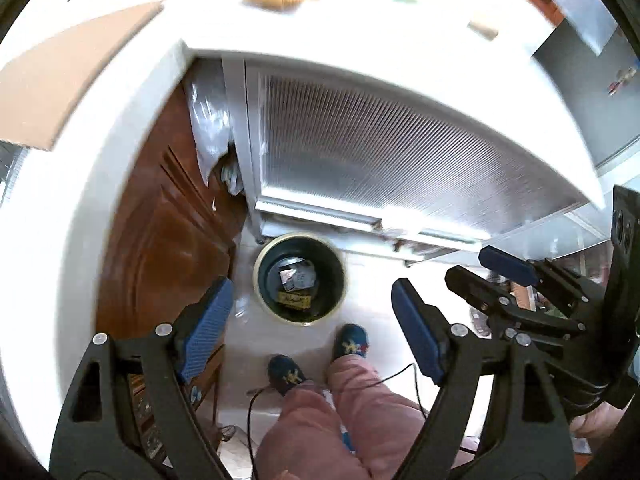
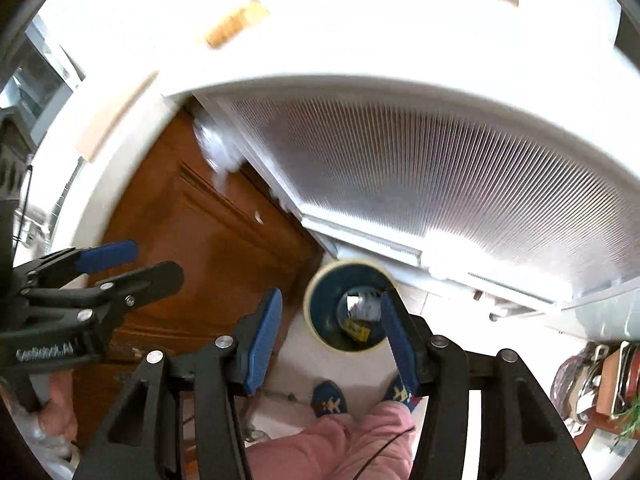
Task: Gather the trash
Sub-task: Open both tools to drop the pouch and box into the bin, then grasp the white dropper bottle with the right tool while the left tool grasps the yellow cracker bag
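A round bin [image 1: 300, 278] with a cream rim and dark inside stands on the white floor below the counter. Several pieces of trash lie in it, among them a yellow wrapper [image 1: 295, 301] and grey packets. It also shows in the right wrist view [image 2: 348, 306]. My left gripper [image 1: 312, 320] is open and empty, high above the bin. My right gripper [image 2: 332, 340] is open and empty, also above the bin. The right gripper shows in the left wrist view [image 1: 484, 268], and the left gripper in the right wrist view [image 2: 132, 262].
A white counter [image 1: 360, 32] with blurred items runs across the top. Below it are a ribbed translucent cabinet door [image 1: 392, 160] and a brown wooden door [image 1: 172, 248]. The person's pink trousers and blue slippers [image 1: 352, 340] stand by the bin. A cable [image 1: 392, 376] hangs across.
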Demonstrator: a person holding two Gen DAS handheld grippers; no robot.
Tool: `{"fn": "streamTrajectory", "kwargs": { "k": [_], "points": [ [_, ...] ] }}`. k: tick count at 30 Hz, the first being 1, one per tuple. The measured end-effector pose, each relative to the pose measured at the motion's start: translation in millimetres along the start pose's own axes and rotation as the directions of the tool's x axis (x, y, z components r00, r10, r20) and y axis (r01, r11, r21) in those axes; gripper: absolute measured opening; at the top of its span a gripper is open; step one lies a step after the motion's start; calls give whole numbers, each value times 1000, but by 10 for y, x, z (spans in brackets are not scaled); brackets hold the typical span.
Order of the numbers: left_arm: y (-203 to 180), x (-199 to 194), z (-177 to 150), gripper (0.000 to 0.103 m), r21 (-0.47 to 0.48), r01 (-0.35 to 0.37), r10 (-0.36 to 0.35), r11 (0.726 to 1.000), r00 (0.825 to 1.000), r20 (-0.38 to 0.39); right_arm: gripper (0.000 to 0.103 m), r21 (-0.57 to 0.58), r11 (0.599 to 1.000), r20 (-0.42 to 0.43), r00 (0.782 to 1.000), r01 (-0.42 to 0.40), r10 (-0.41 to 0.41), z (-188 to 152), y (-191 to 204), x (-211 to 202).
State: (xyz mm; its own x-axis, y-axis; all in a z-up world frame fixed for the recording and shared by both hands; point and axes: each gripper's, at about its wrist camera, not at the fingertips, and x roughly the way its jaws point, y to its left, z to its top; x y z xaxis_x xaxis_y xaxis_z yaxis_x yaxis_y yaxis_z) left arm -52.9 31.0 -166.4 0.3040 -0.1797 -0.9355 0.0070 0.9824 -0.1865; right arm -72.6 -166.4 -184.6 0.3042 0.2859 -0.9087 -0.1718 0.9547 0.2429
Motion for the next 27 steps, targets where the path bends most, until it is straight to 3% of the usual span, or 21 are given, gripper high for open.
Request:
{"fn": "streamTrajectory", "kwargs": {
  "k": [6,14,22,27],
  "points": [
    [77,-754,195,81,-5,31,-31,999,994,105,53,-34,999,133,991,19,-14,189,204,-836],
    [68,-1309,421,81,41,32,-41,999,971,235,54,-51,998,277,960,43,-28,458,392,-1618],
    [-51,-1326,738,81,57,-33,14,998,951,310,54,-114,983,355,930,141,-92,813,615,-1744],
    [-50,-1243,1055,81,22,-55,44,998,941,336,54,-145,984,330,943,106,-53,1201,567,-1489]
  ]
}}
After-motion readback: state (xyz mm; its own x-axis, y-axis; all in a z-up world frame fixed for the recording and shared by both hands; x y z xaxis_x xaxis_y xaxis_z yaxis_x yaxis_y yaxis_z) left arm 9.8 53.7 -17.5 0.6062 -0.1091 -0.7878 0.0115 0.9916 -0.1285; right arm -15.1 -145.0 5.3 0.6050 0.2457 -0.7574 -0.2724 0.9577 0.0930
